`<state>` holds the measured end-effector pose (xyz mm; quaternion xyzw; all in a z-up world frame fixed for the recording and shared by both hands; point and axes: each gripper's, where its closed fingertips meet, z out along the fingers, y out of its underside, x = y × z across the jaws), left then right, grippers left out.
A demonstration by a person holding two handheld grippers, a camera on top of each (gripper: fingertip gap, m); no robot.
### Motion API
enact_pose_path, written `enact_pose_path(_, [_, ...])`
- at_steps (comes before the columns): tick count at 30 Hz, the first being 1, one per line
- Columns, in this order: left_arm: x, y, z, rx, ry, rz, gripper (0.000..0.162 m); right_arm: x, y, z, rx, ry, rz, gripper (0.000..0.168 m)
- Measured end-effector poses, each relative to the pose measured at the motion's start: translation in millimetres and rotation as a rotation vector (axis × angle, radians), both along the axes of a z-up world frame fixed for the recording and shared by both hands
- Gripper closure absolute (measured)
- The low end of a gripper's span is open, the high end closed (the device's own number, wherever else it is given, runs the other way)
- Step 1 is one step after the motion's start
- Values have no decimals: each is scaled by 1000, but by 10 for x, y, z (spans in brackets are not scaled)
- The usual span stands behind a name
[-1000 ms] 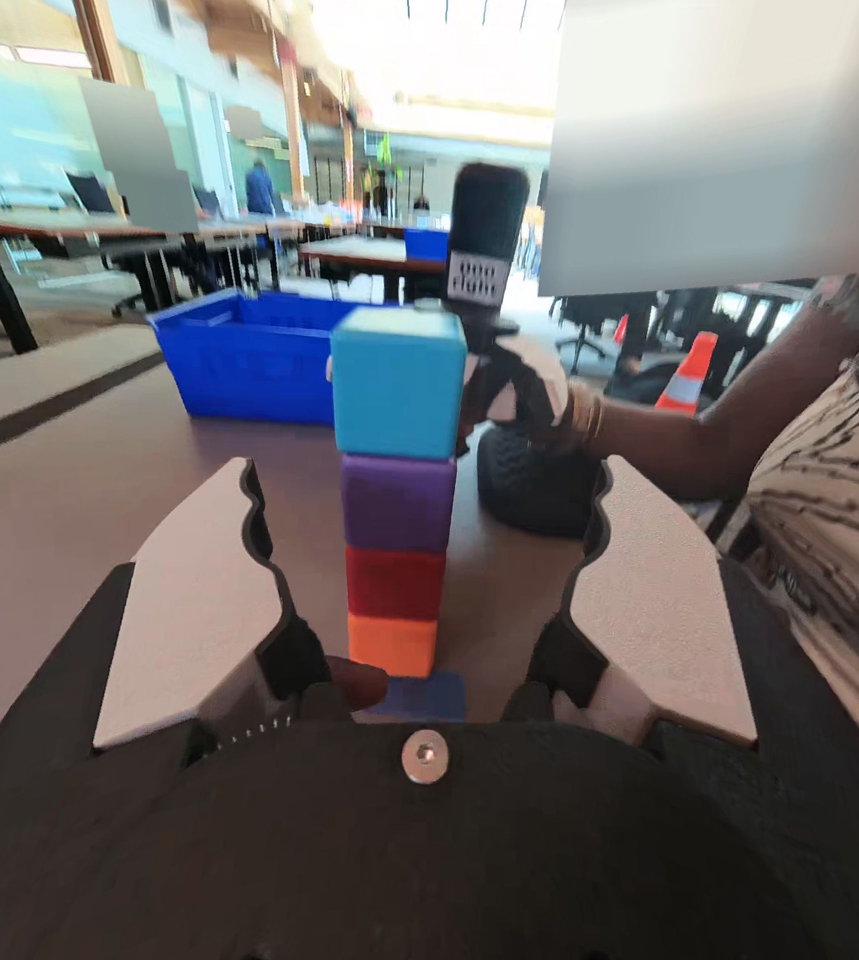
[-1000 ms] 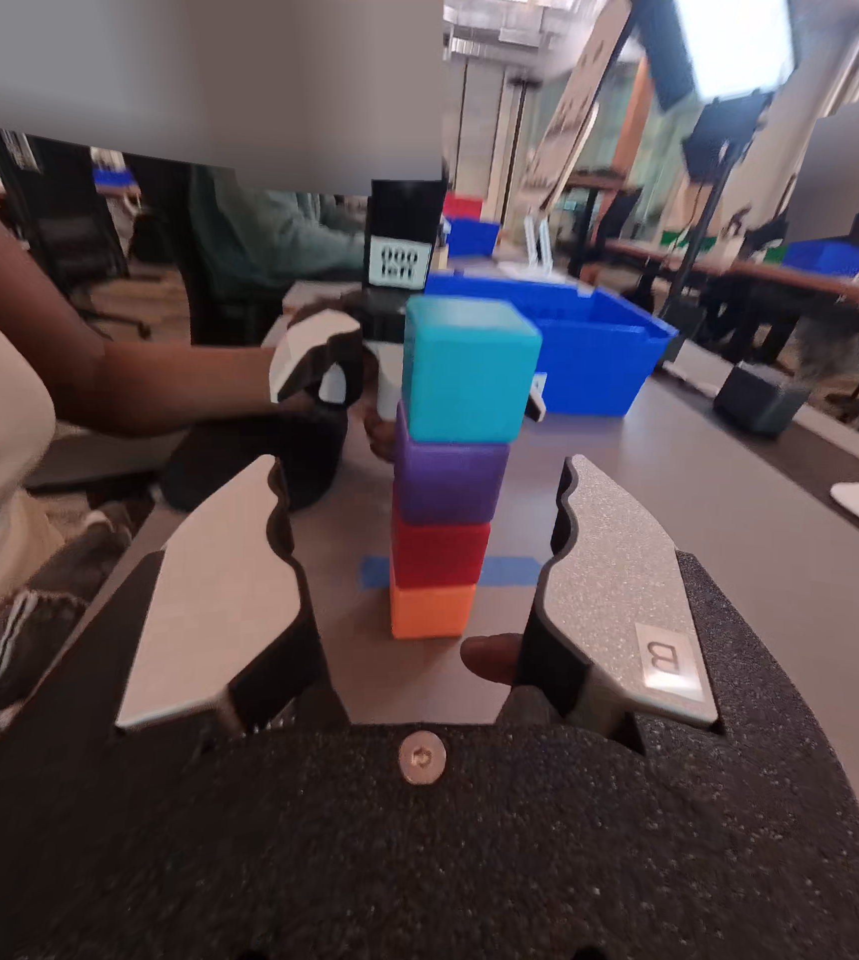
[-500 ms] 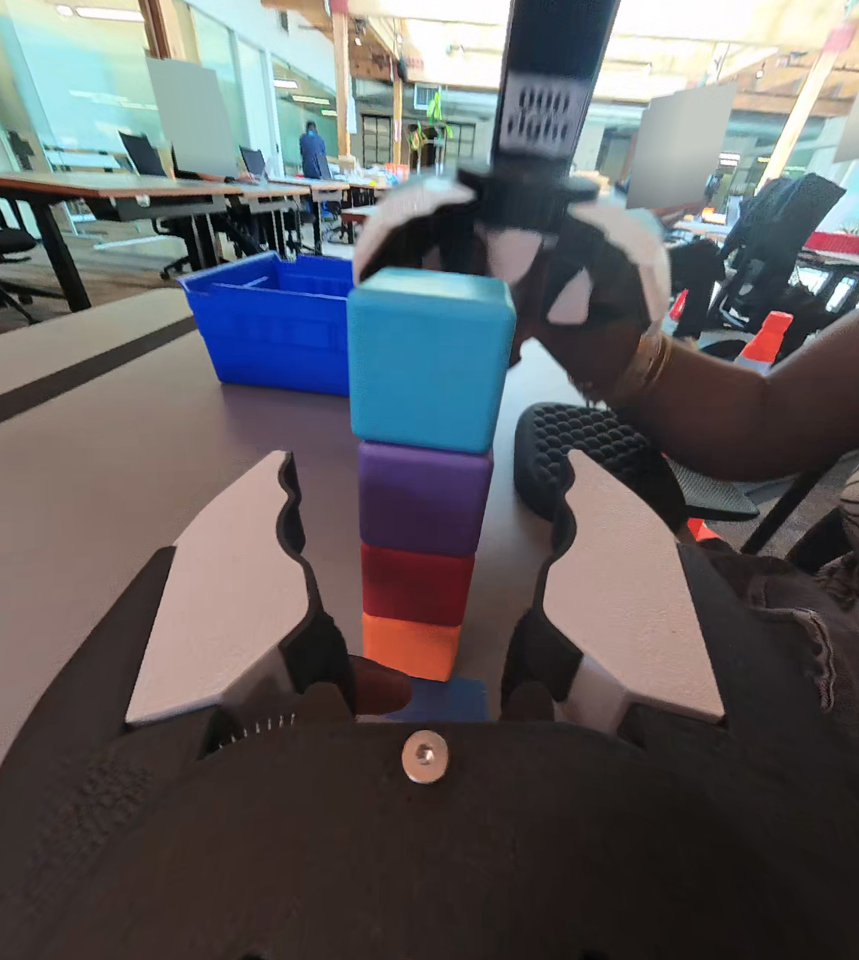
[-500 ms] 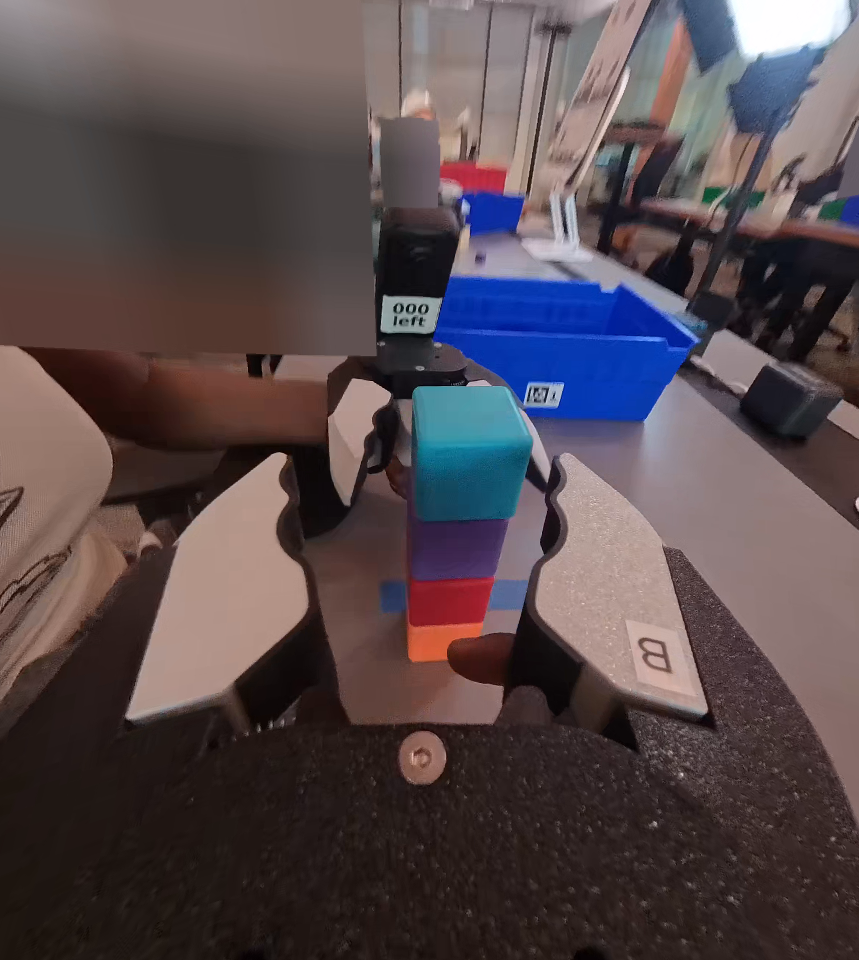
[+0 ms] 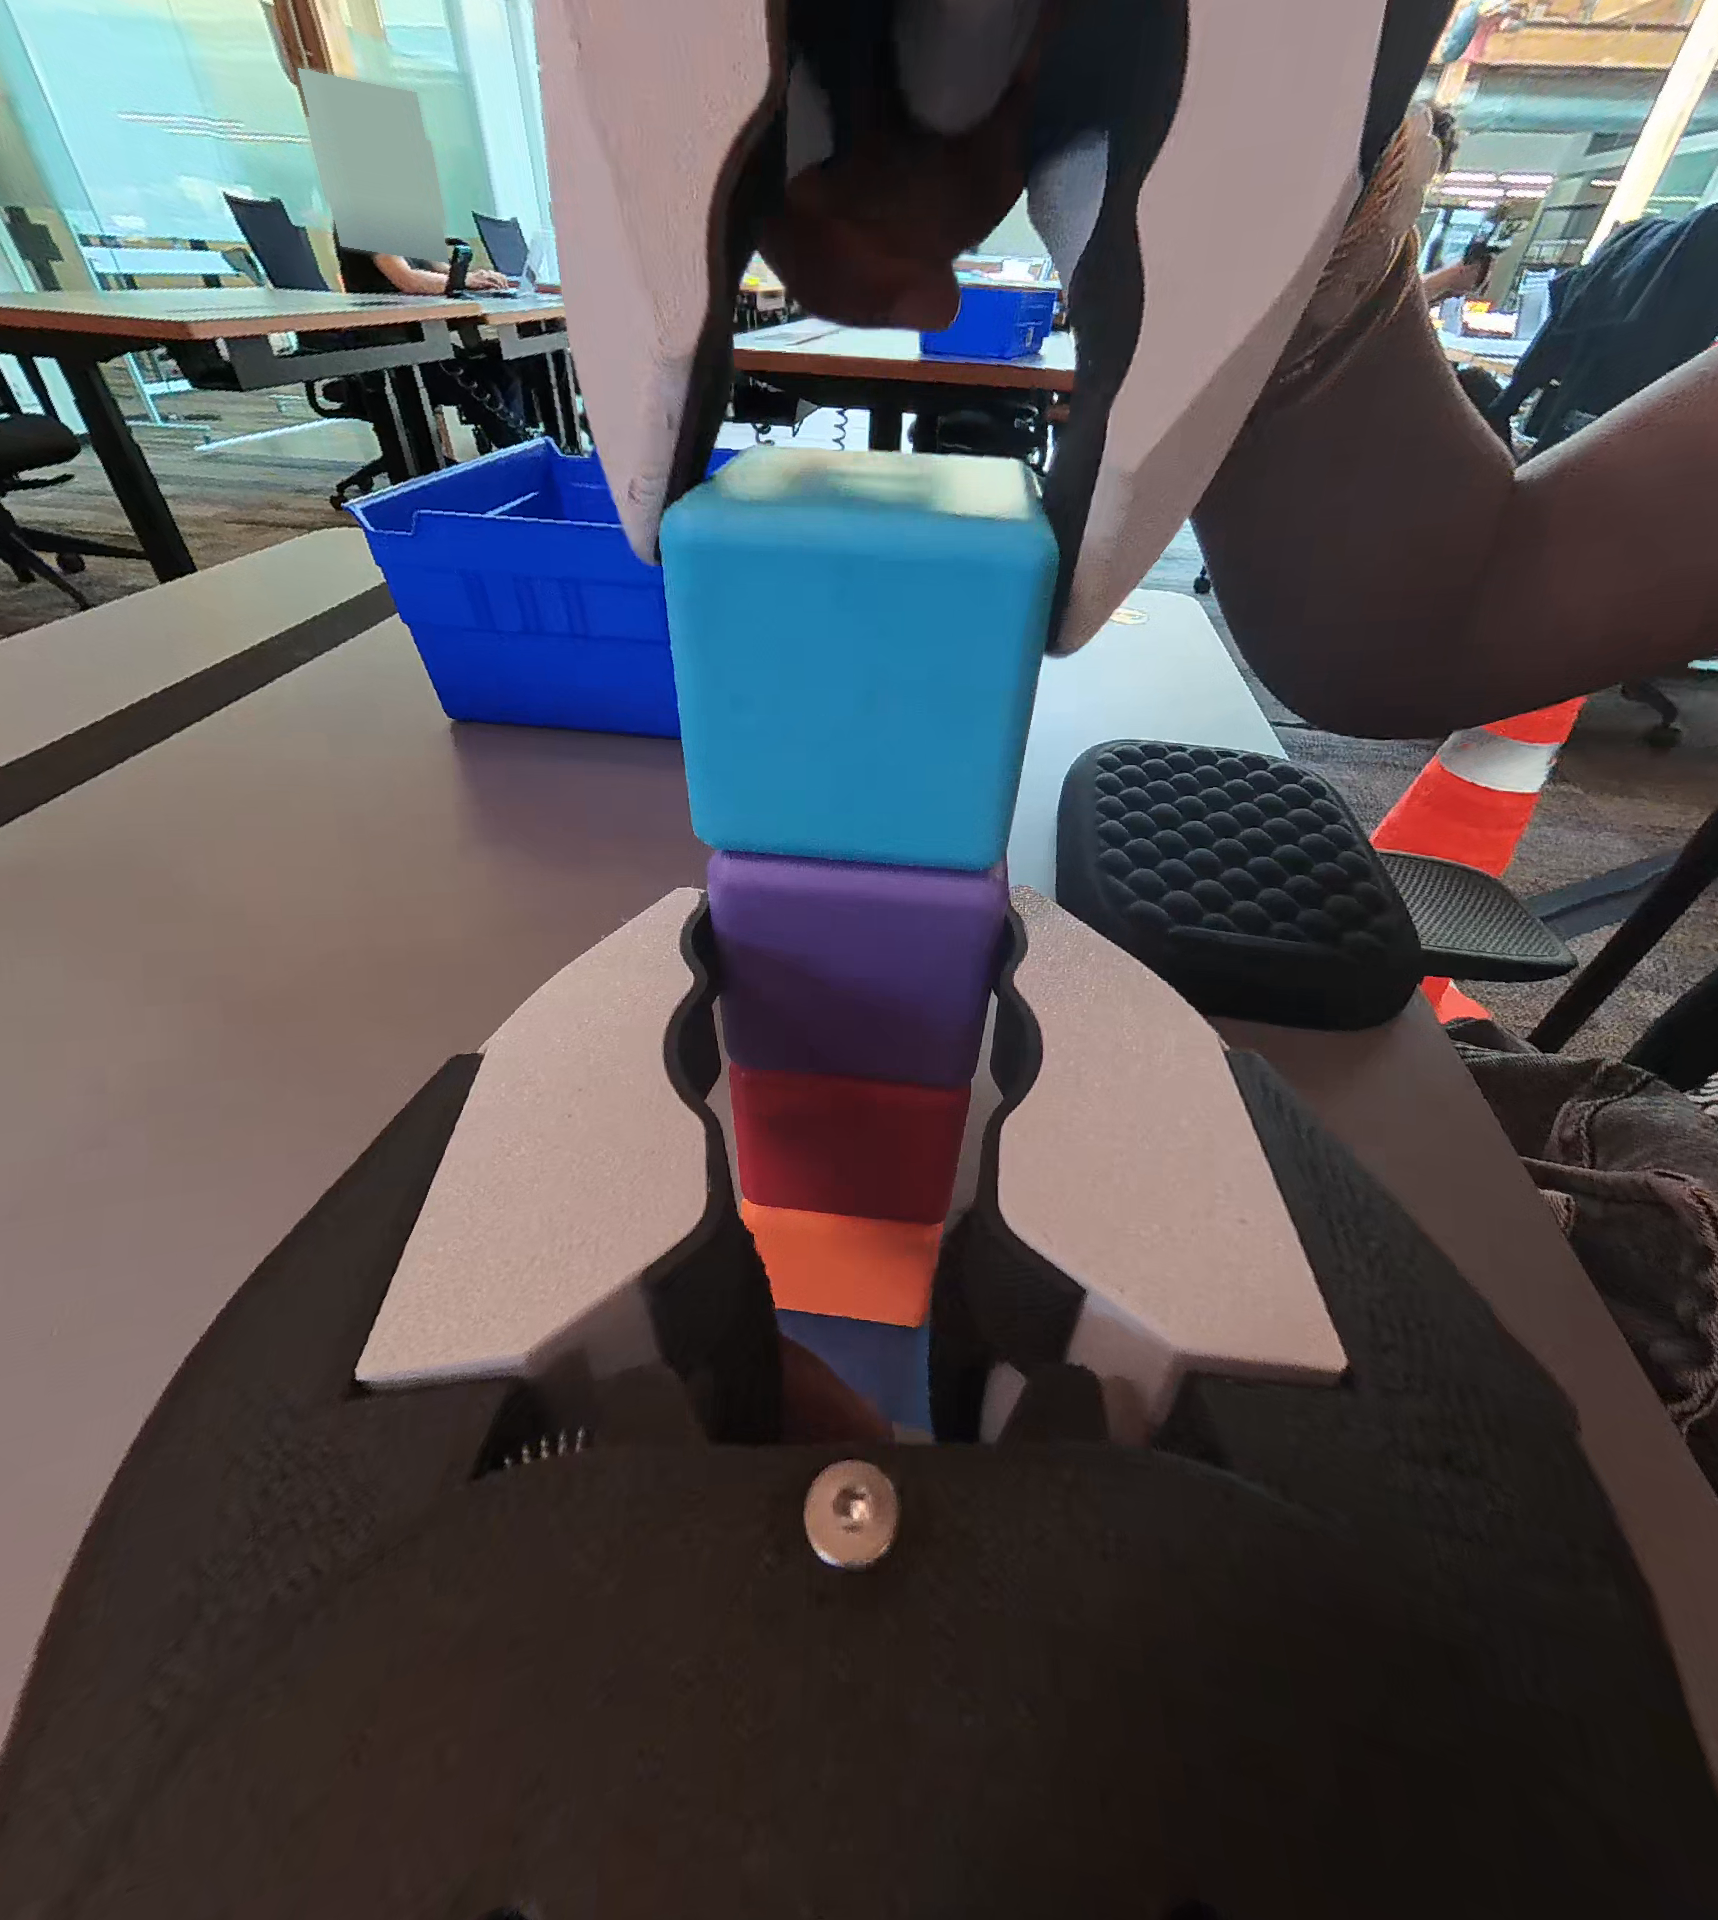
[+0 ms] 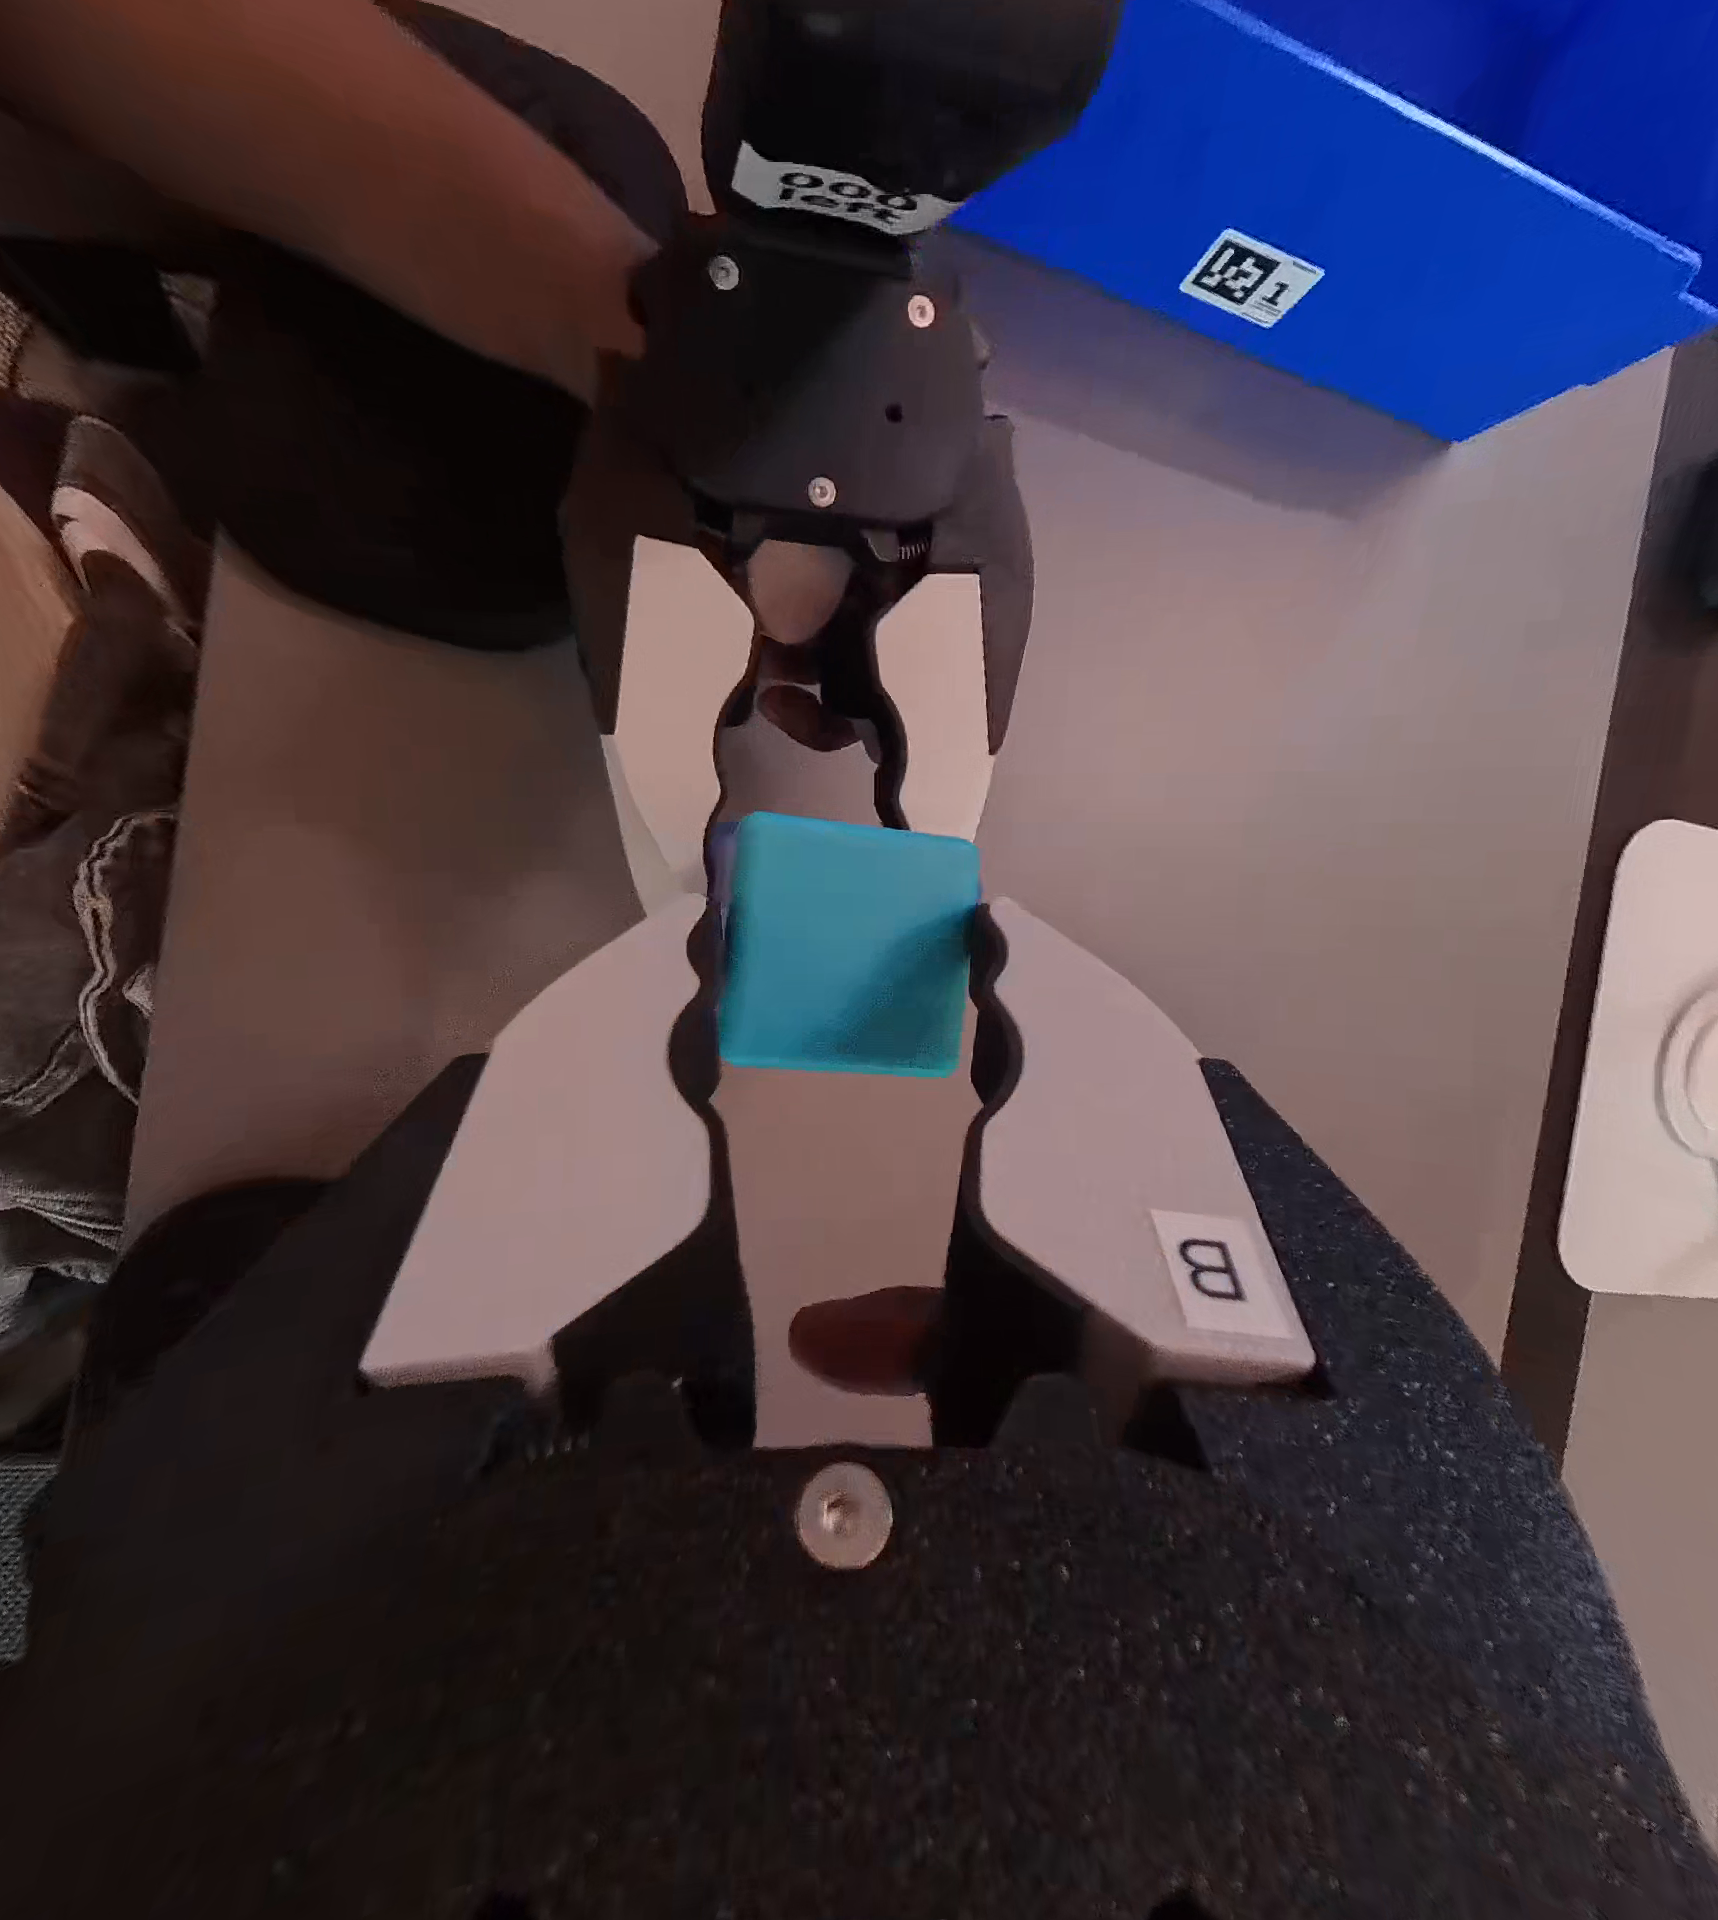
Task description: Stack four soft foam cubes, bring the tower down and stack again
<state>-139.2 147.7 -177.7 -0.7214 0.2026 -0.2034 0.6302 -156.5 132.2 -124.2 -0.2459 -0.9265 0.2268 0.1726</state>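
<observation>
A tower of foam cubes stands on the grey table: cyan cube on top, then purple cube, red cube and orange cube at the bottom. My left gripper is level with the table and shut on the purple cube's sides. My right gripper comes down from above and is shut on the cyan cube. In the right wrist view the cyan cube sits between my right gripper's fingers, hiding the lower cubes; the left gripper points in from the far side.
A blue bin stands at the table's far side, also in the right wrist view. Blue tape marks the tower's spot. A black chair armrest is at the table's right edge. A white object lies nearby. The grippers' ends are close to 6 centimetres from one another.
Both grippers were open beside the tower. The left one moved in and closed on the purple cube. The right one rose over the tower, tipped downward and closed on the cyan cube.
</observation>
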Motion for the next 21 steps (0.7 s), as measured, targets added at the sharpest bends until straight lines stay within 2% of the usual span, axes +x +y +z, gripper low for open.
enact_pose_path(6, [2, 7, -11, -18, 24, -3, 112, 26, 50, 36, -70, 77, -25, 123])
enact_pose_path(10, [-2, 4, -11, -18, 24, 1, 112, 98, 328, 442, -209, 239, -150, 123])
enact_pose_path(11, [2, 8, -12, -21, 29, 3, 112, 123, 546, 549, -210, 286, -239, 123])
enact_pose_path(13, [4, 13, -14, -26, 34, 4, 112, 204, 1228, 671, -148, 362, -528, 124])
enact_pose_path(15, [1, 10, -15, -29, 32, 7, 112, 431, 2027, 593, -39, 360, -859, 123])
enact_pose_path(18, [1, 12, -16, -35, 30, 10, 112, 810, 2897, 211, 22, 252, -1211, 123])
enact_pose_path(21, [3, 14, -19, -41, 37, 11, 112, 941, 3376, -308, 22, 106, -1362, 124])
